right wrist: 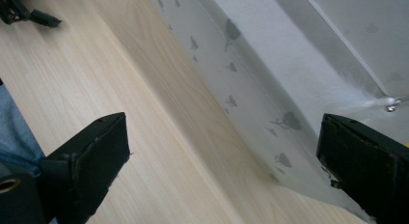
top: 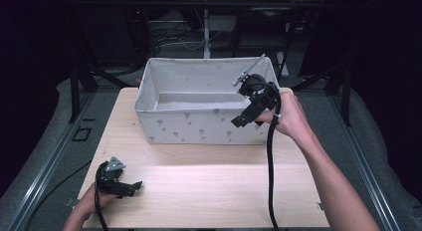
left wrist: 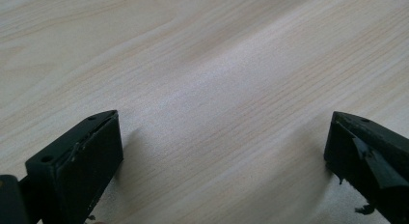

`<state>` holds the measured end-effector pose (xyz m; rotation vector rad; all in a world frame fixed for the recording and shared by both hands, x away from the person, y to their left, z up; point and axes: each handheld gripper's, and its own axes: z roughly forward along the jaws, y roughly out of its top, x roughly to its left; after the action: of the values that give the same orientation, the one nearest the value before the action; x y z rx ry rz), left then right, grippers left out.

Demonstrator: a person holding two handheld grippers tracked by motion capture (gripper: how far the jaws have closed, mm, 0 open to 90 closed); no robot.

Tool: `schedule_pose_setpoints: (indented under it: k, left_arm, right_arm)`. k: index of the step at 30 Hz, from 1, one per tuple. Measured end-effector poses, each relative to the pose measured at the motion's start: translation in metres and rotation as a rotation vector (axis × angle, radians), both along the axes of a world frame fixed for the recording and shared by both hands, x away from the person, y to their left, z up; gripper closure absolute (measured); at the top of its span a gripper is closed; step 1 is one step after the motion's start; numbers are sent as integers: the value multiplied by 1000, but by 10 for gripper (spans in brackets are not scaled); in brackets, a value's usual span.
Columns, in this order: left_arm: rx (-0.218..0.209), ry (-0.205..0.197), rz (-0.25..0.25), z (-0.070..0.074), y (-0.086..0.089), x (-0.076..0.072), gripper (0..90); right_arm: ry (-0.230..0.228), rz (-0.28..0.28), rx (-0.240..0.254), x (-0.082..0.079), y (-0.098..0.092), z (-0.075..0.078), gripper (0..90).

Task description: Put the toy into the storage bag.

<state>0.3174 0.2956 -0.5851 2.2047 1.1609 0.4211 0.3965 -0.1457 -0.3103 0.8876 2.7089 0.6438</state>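
Right gripper (top: 245,116) up at the near right corner of the white fabric bin (top: 199,127), jaws wide apart and empty, left gripper (top: 130,187) resting on the wooden table (top: 209,191), jaws spread, nothing between them

1. The right claw (top: 247,116) covers the near right corner of the fabric box (top: 199,129) in the high view.
2. The box's near wall hides the near part of its floor.
3. The bottom picture edge cuts off both forearms.
4. The room beyond the tabletop (top: 209,191) is too dark to tell.
5. In the right claw view, the picture edges cut off the box.
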Motion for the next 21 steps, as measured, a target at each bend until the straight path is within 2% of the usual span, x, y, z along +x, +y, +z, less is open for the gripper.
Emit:
schedule_pose_setpoints:
  k: [3,10,21]
  left_arm:
    - [1,2,1,0,0,0,0]
    - [1,1,1,0,0,0,0]
    - [2,1,1,0,0,0,0]
  right_arm:
    - [0,14,-1,-5,3,-5,35]
    - [14,52,-3,-21,13,-29,31]
    - [79,91,-30,-39,20,-72,29]
